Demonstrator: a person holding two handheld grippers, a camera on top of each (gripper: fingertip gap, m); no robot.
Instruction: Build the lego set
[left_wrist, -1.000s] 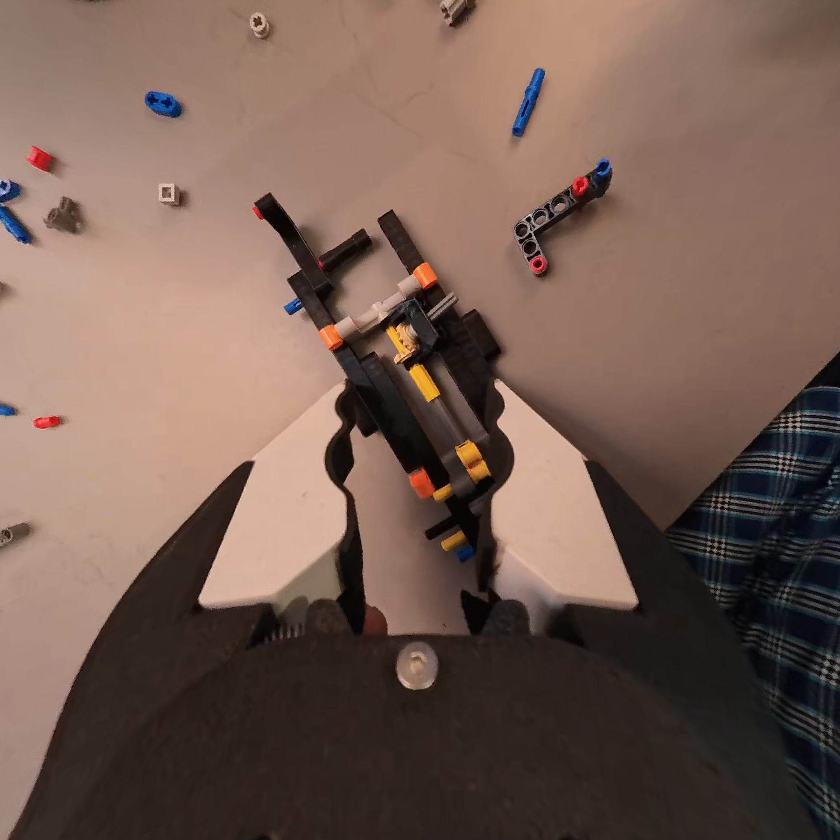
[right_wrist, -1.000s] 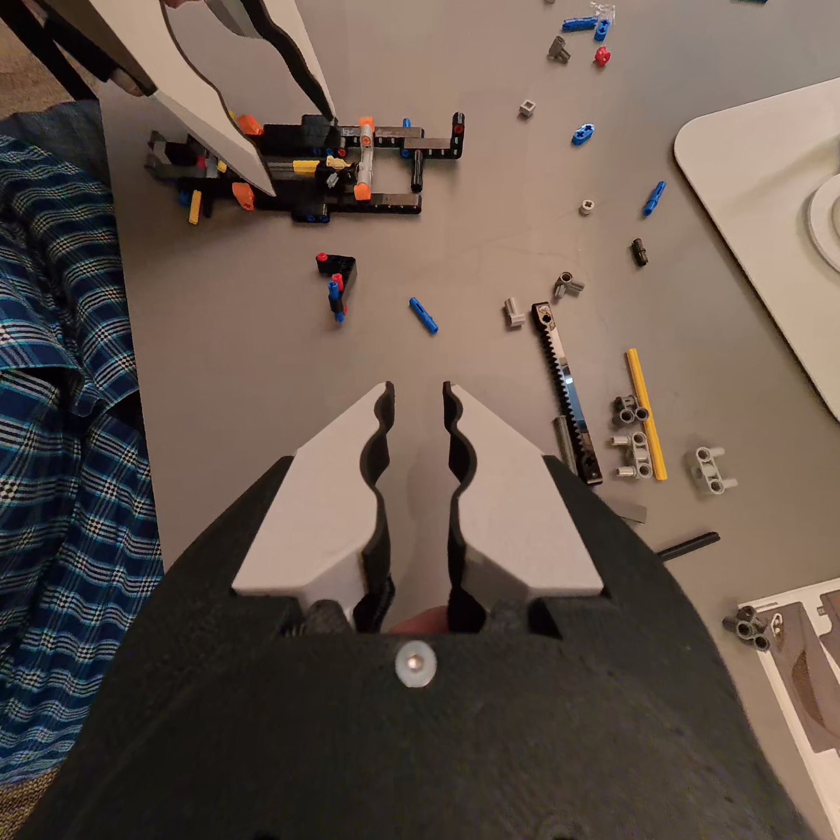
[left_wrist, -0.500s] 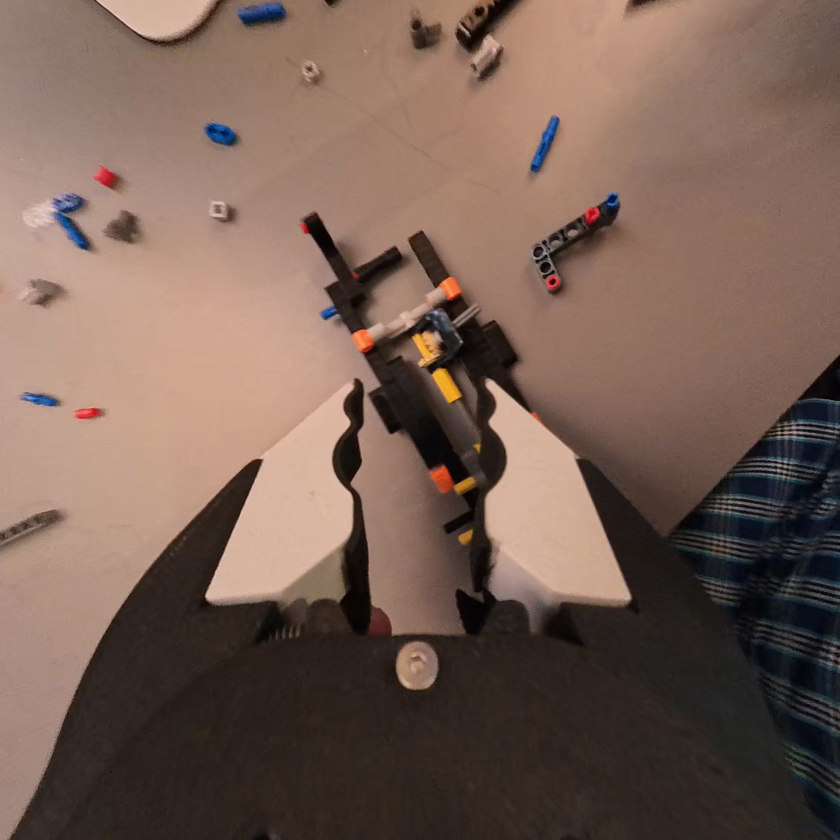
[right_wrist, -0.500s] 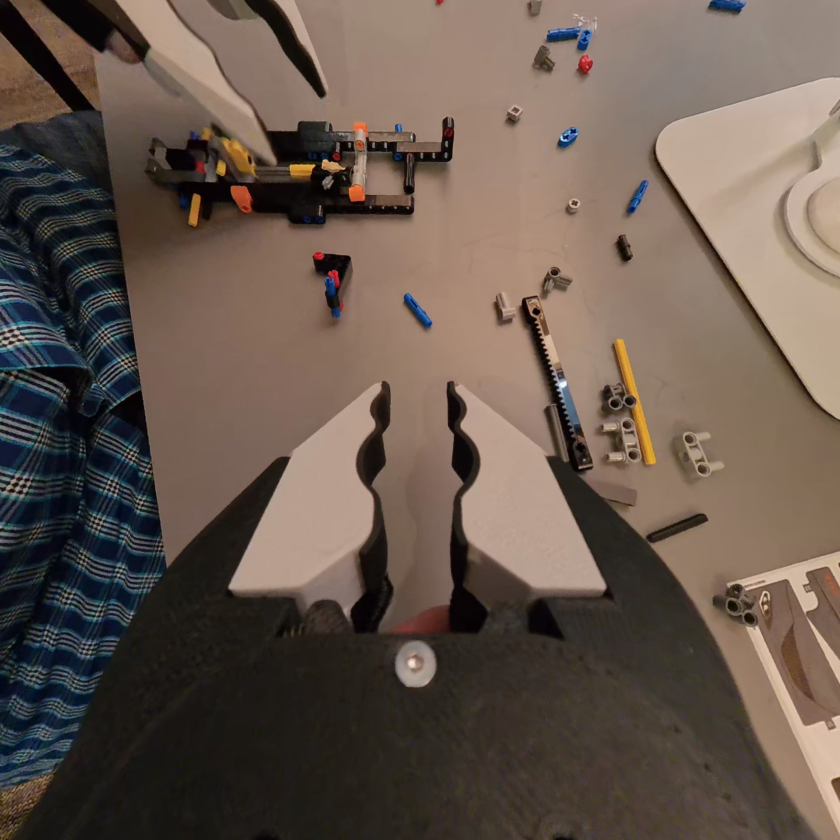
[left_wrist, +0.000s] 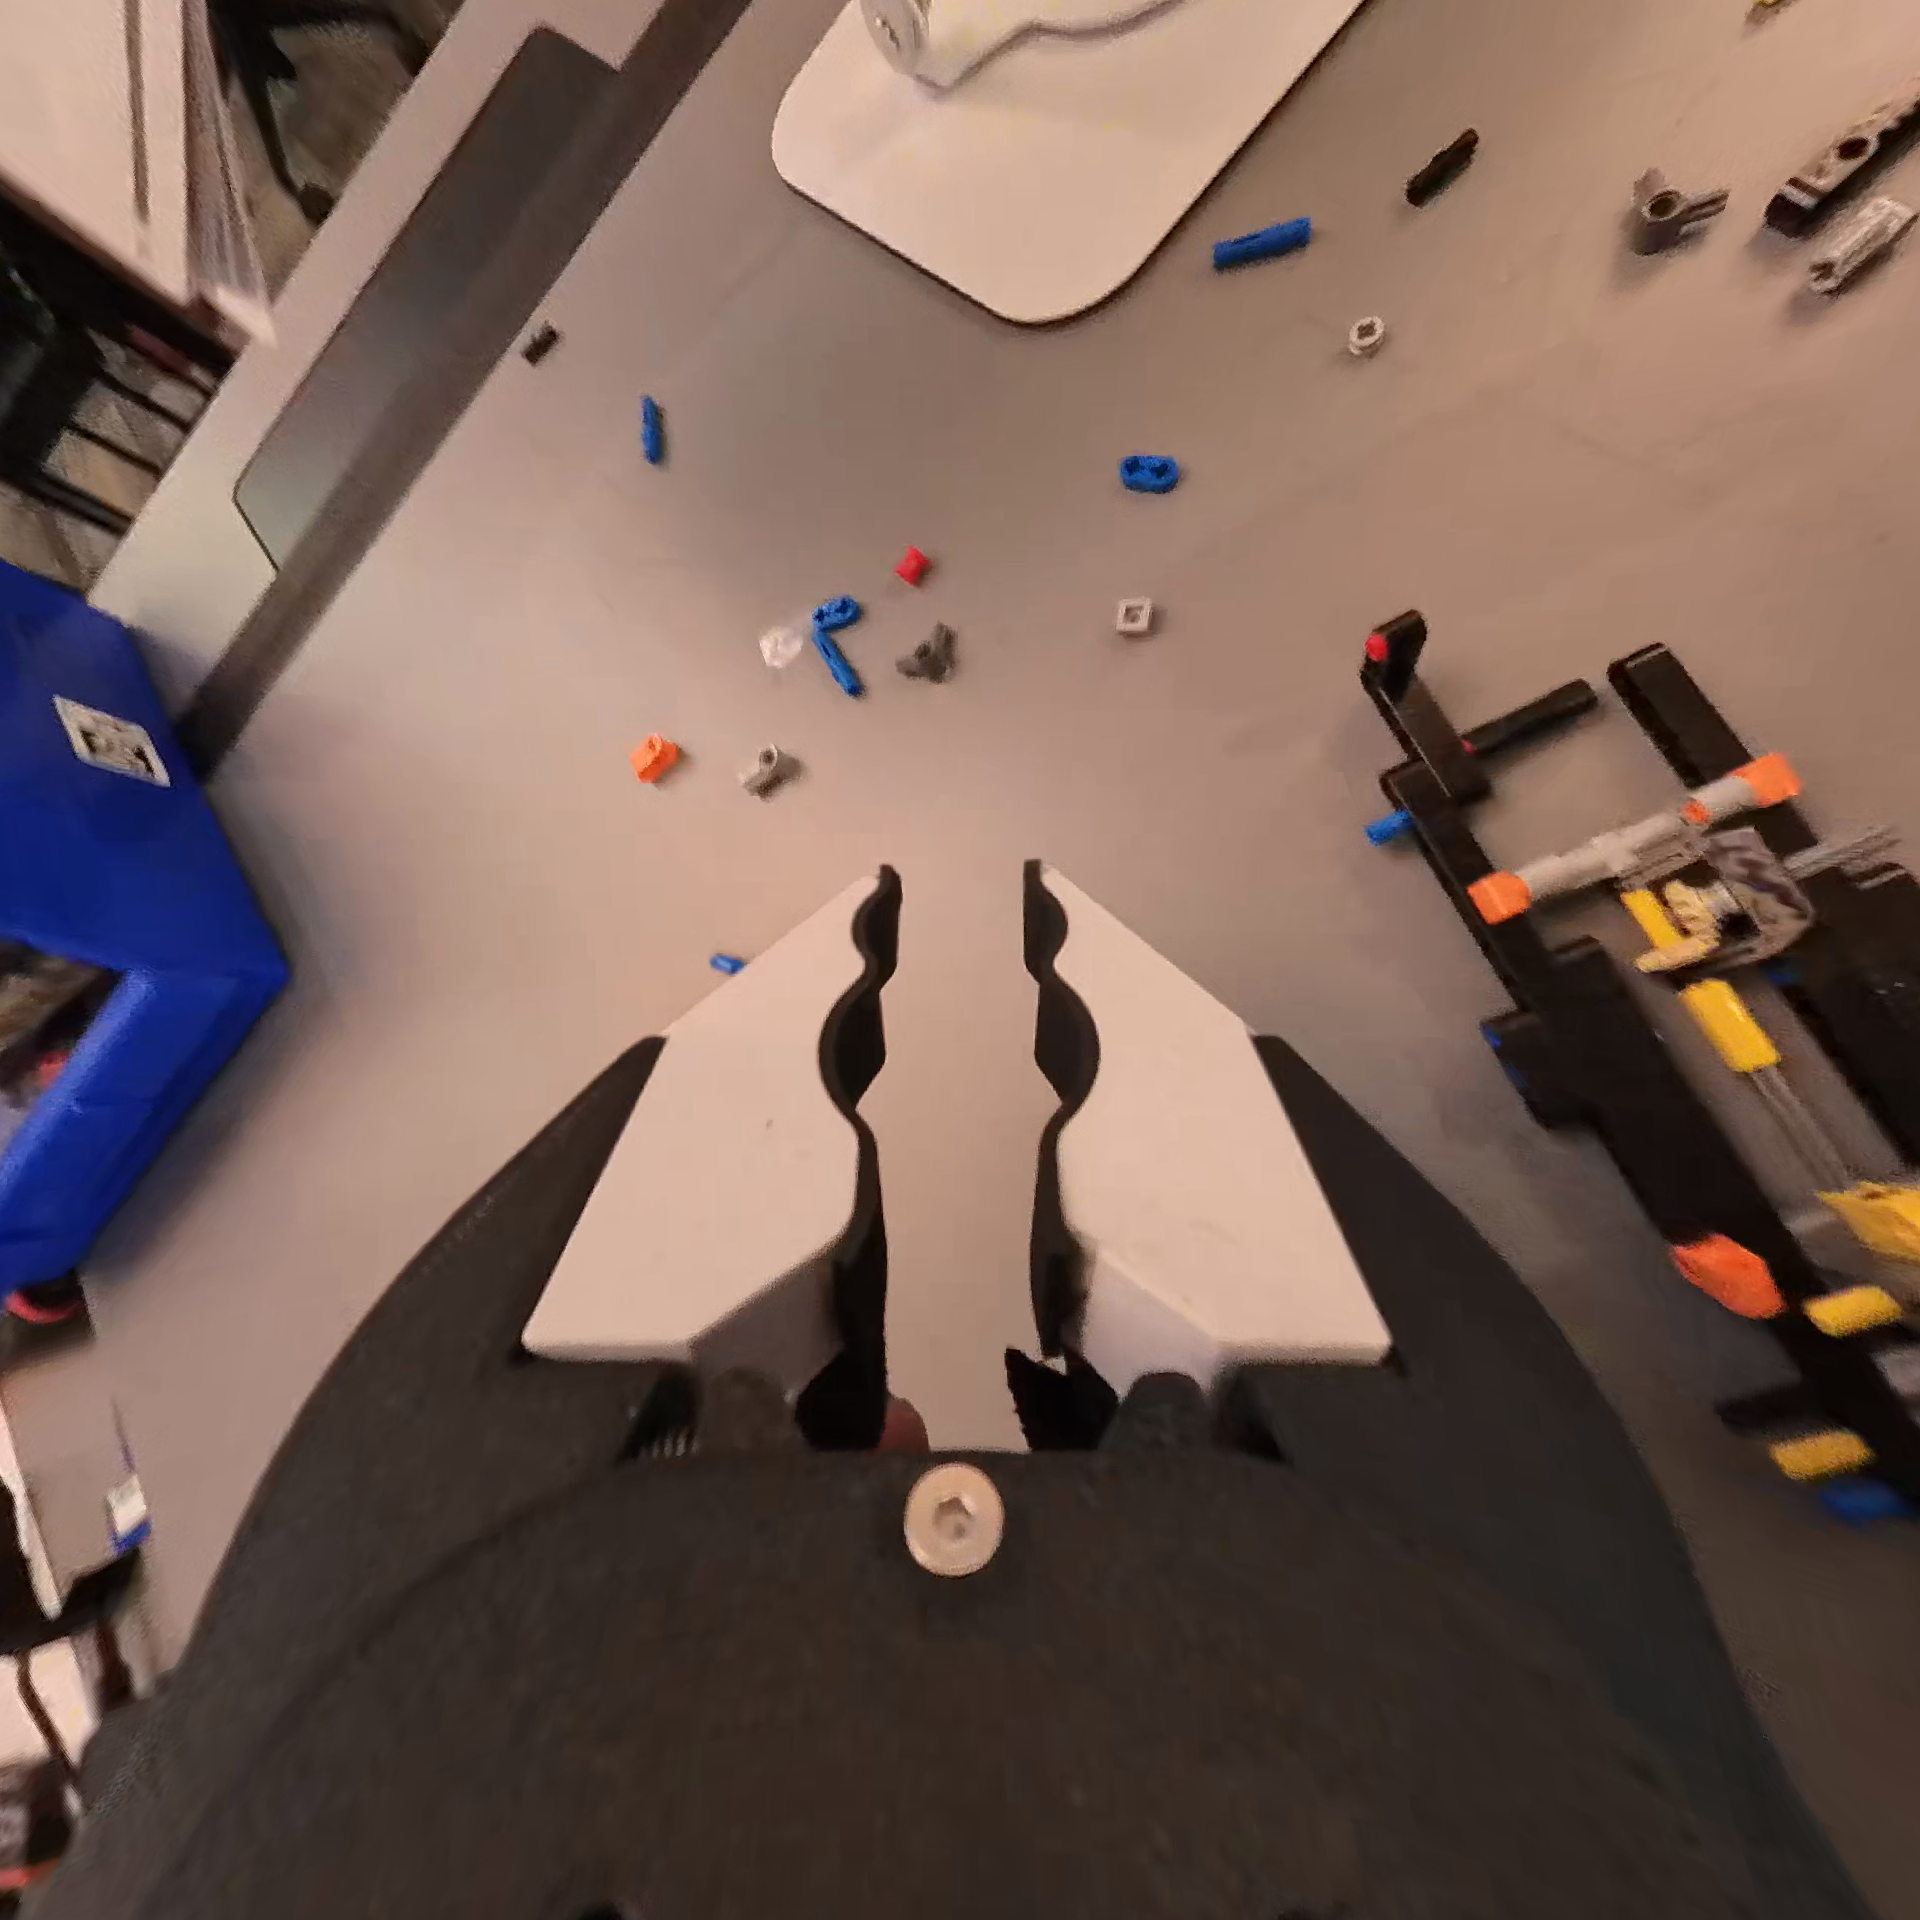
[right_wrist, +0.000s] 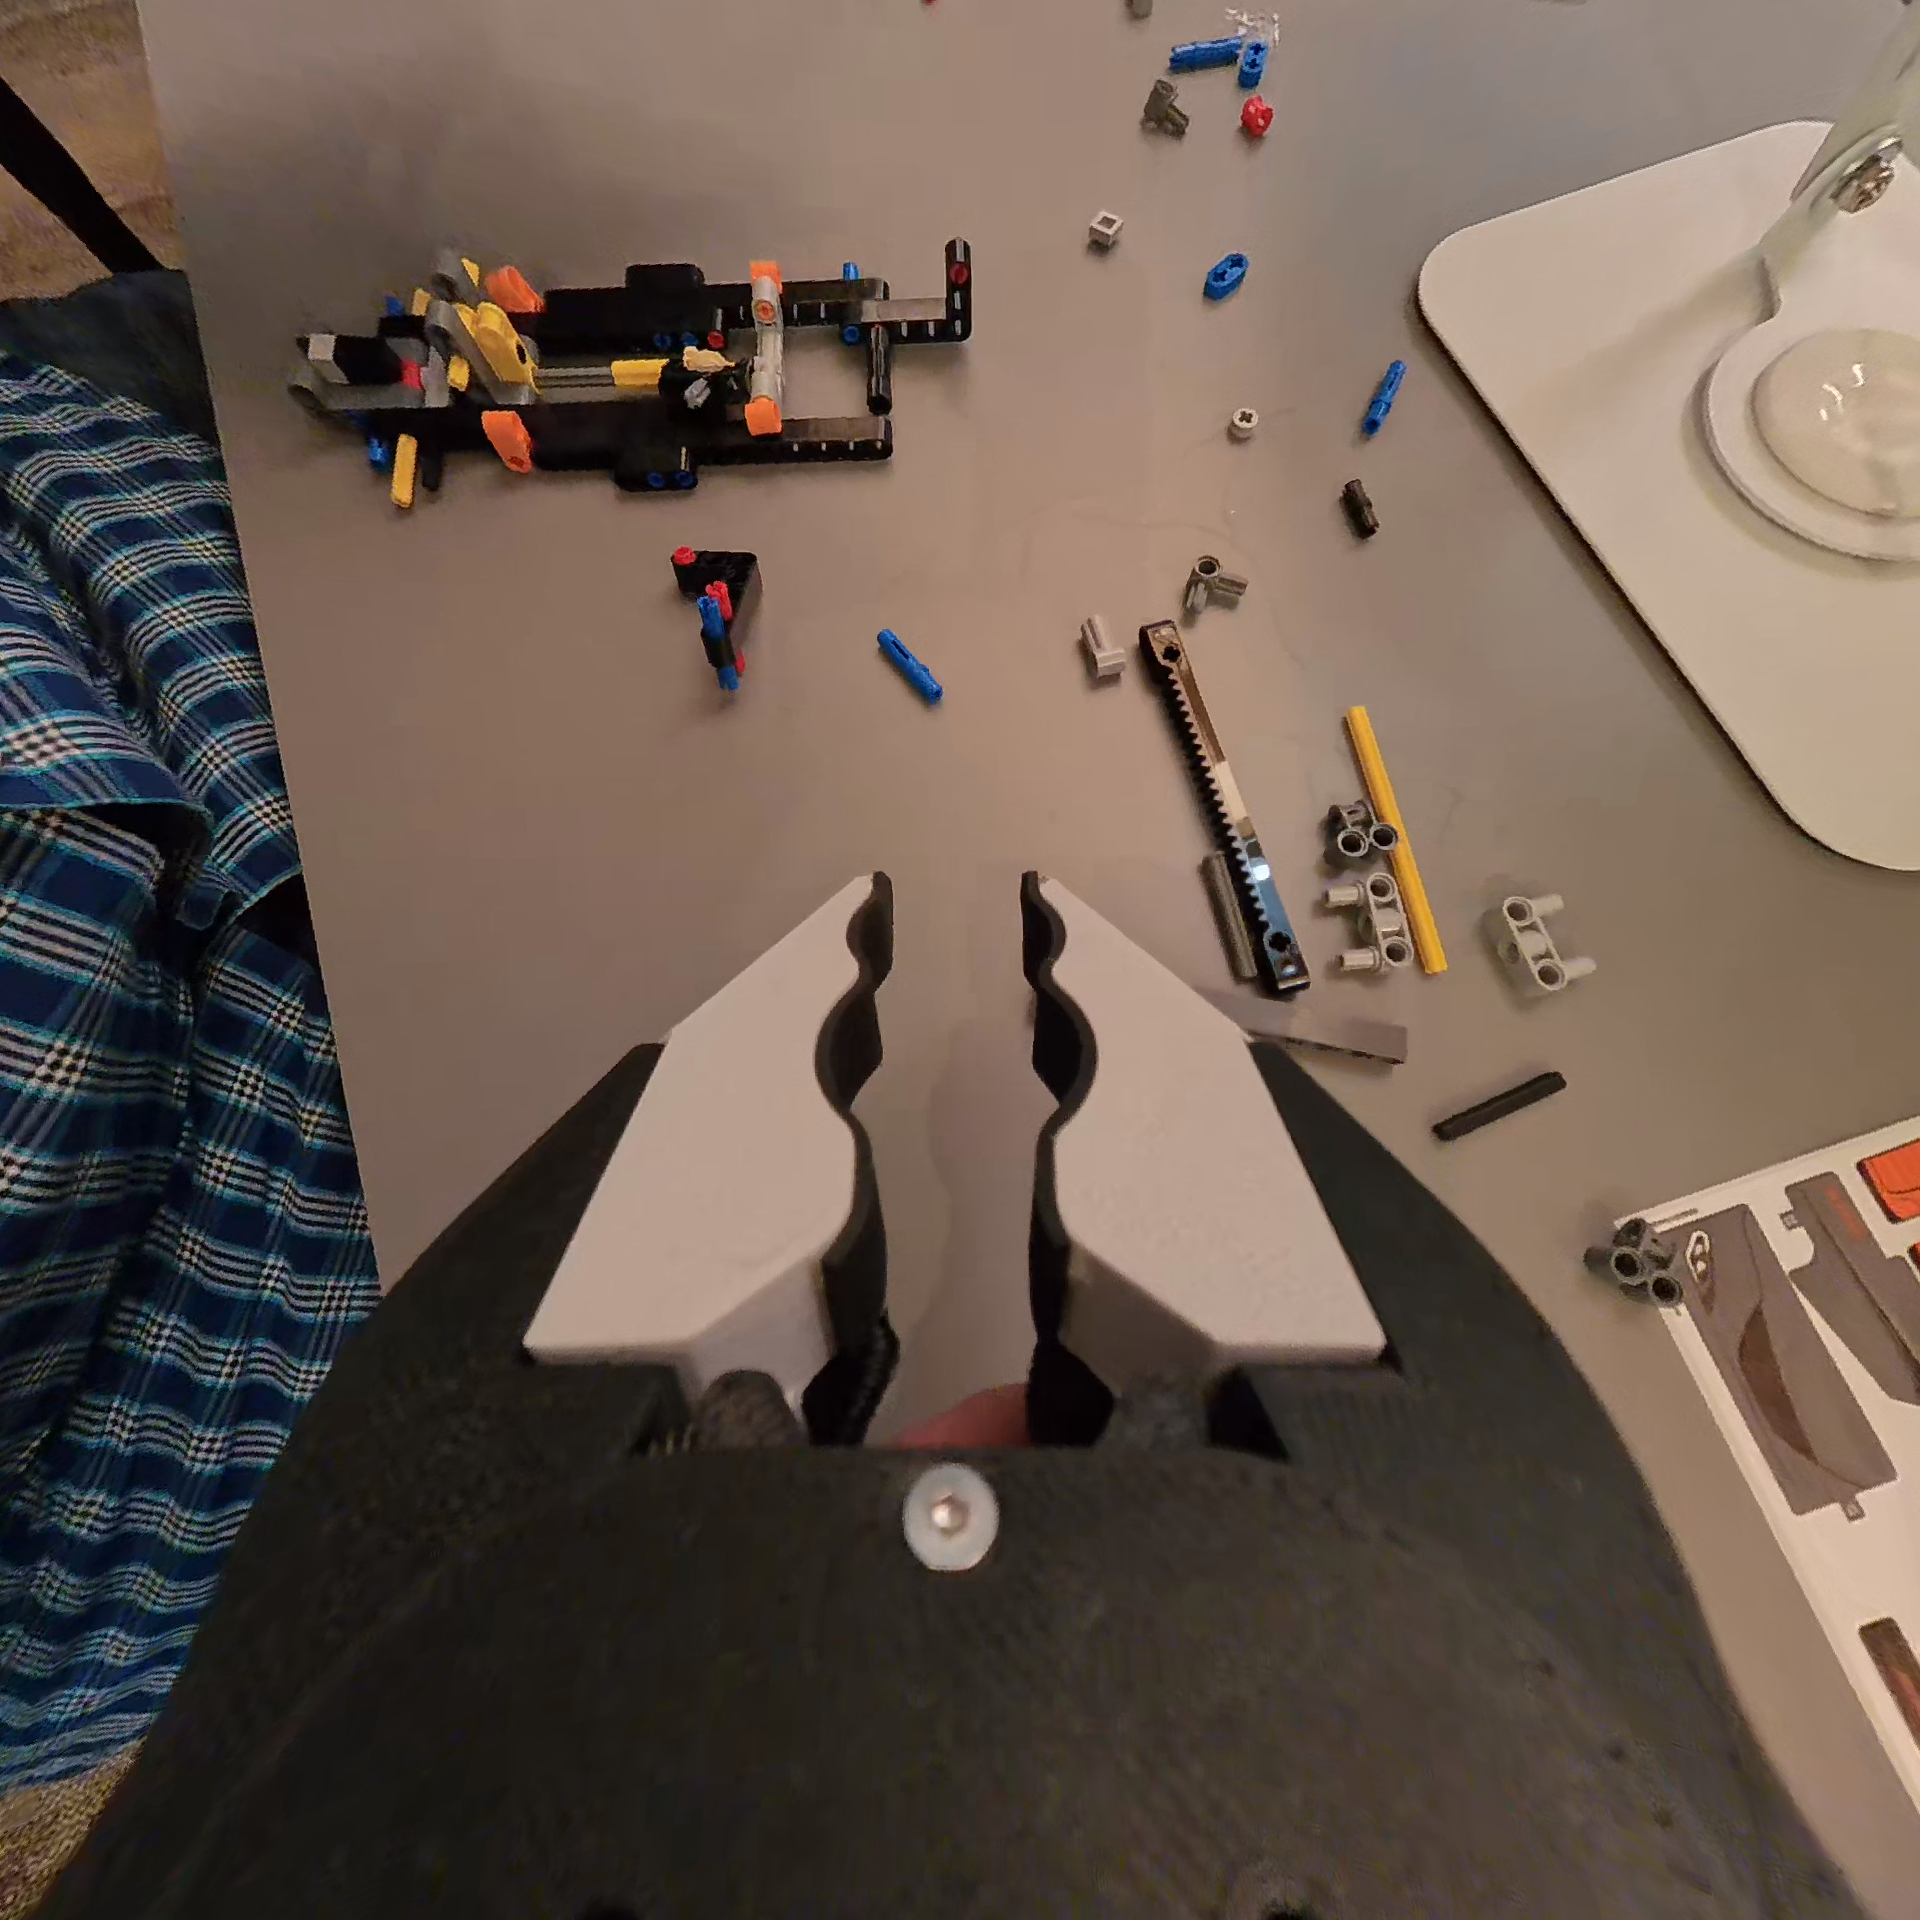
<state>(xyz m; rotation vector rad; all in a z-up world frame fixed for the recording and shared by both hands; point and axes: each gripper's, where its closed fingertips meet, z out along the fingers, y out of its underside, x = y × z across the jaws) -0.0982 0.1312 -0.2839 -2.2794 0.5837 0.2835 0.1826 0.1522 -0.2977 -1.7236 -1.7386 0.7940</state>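
Note:
The part-built lego frame (right_wrist: 644, 374), black beams with orange, yellow and grey parts, lies flat on the grey table near its left edge. In the left wrist view it (left_wrist: 1662, 997) lies to the right of my left gripper (left_wrist: 961, 883), which is open, empty and apart from it. My right gripper (right_wrist: 956, 894) is open and empty above bare table, well short of the frame. A small black piece with red and blue pins (right_wrist: 717, 603) lies between the frame and my right gripper. A black toothed rack (right_wrist: 1221, 810) and a yellow axle (right_wrist: 1392, 836) lie to the right.
Several loose blue, red, grey and orange pins are scattered ahead of the left gripper (left_wrist: 831, 644). A white lamp base (right_wrist: 1683, 416) stands at the right. A sticker sheet (right_wrist: 1808, 1382) lies at the lower right. A person's plaid sleeve (right_wrist: 125, 831) is at the left table edge. A blue box (left_wrist: 104, 935) stands beside the table. There is about 30 centimetres between the tips of the two grippers. The yellow axle (right_wrist: 1392, 836) is about 10 centimetres from my right fingertips and 30 centimetres from my left.
My left gripper has let go of the lego frame, lifted off it and swung left, its jaws narrower. It has left the right wrist view. The frame lies free. The right gripper has hardly moved.

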